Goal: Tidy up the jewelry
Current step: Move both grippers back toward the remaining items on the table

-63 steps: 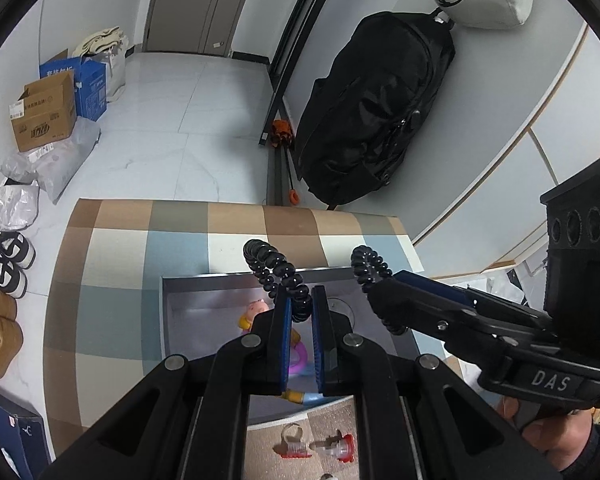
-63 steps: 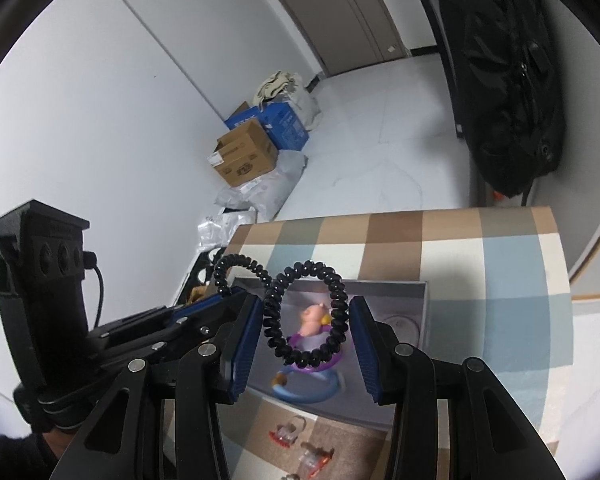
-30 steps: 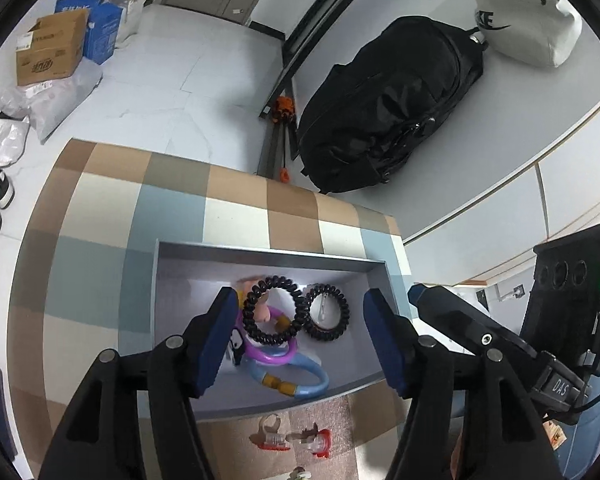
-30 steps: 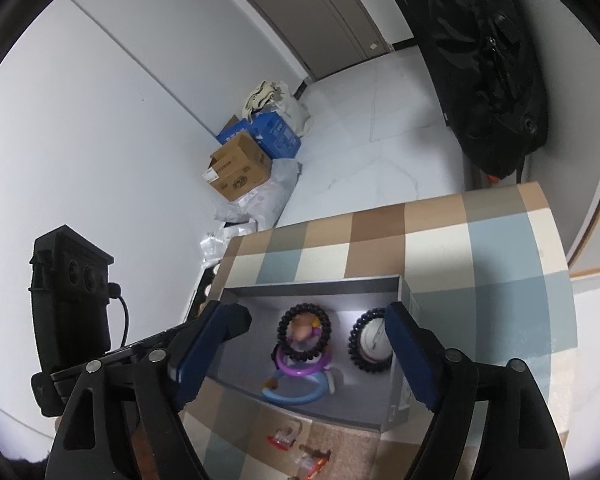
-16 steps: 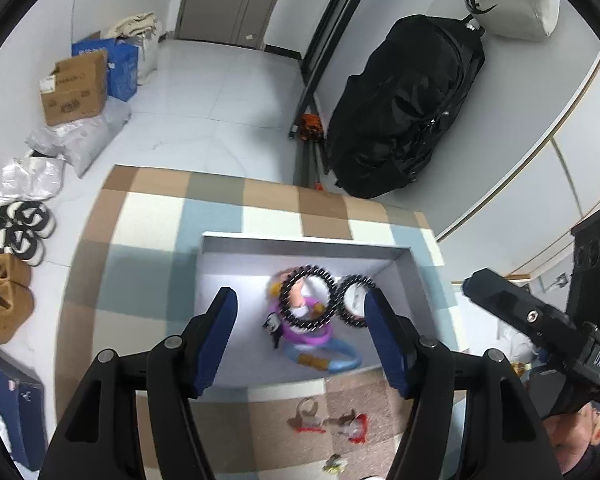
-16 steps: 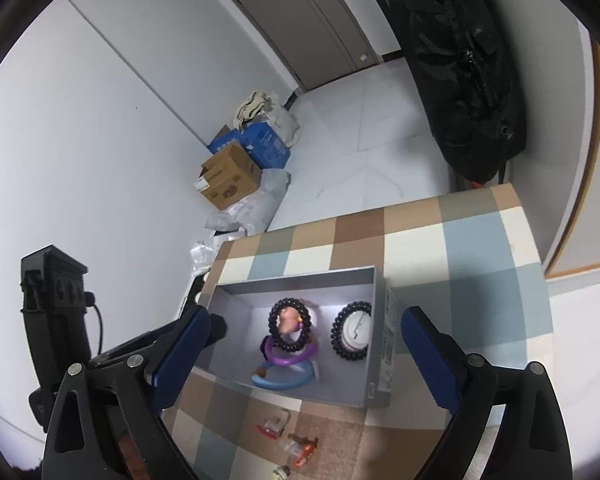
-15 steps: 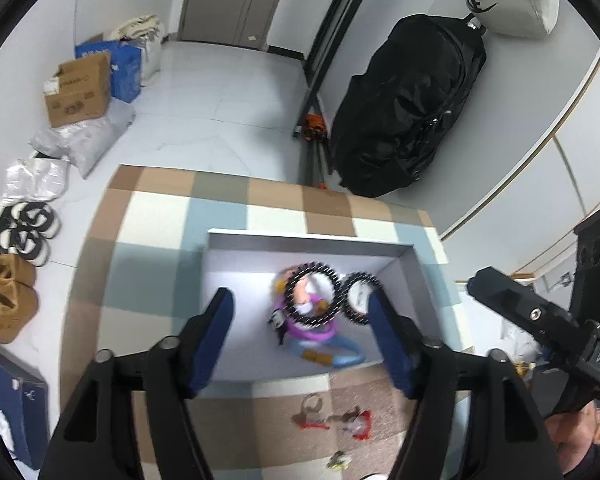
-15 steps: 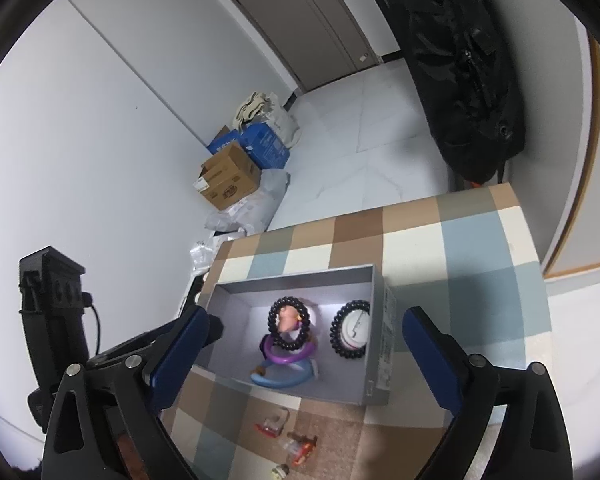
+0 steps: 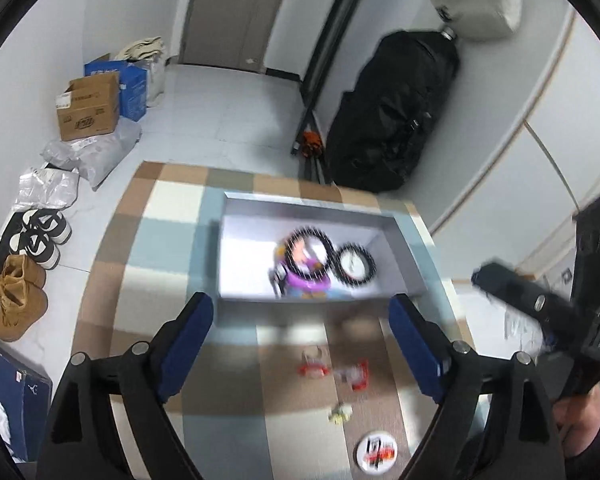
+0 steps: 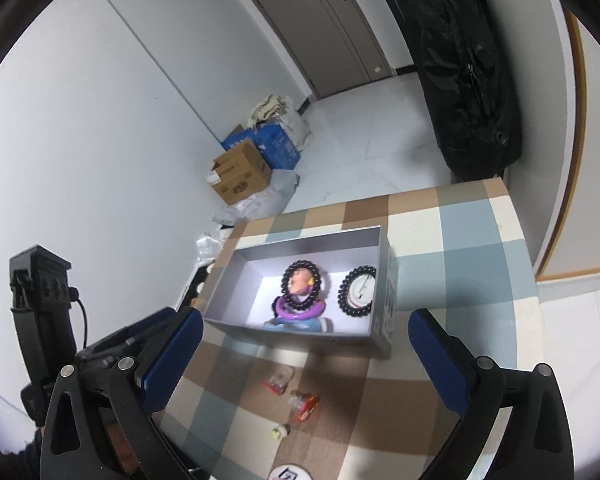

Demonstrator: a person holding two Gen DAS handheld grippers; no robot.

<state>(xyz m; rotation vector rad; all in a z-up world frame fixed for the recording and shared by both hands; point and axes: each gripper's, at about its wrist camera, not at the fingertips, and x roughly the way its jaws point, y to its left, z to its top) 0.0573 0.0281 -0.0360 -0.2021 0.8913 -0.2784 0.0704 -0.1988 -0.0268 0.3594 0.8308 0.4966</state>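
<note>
A grey box [image 10: 374,332] stands on the checked tablecloth and shows blurred in the left wrist view [image 9: 404,256]. Inside lie two black bead bracelets [image 10: 302,280] [image 10: 358,290], a purple ring [image 10: 300,312] and a blue ring [image 10: 292,325]. In front of the box lie two red-and-clear rings [image 10: 278,384] [image 10: 305,404] and a small yellow piece [image 10: 280,432]; they also show in the left wrist view [image 9: 312,364] [image 9: 358,374] [image 9: 340,412]. My left gripper [image 9: 300,344] and right gripper [image 10: 300,356] are both open and empty, held above the table in front of the box.
A round white badge [image 9: 376,450] lies near the table's front edge. On the floor are cardboard and blue boxes [image 9: 88,106], shoes [image 9: 18,300] and a black backpack [image 9: 388,120] against the wall. The table's right edge is close to the wall [image 10: 516,240].
Both grippers opened and let the black bracelets drop into the box, then drew back and up. The loose rings and the badge in front of the box have come into view.
</note>
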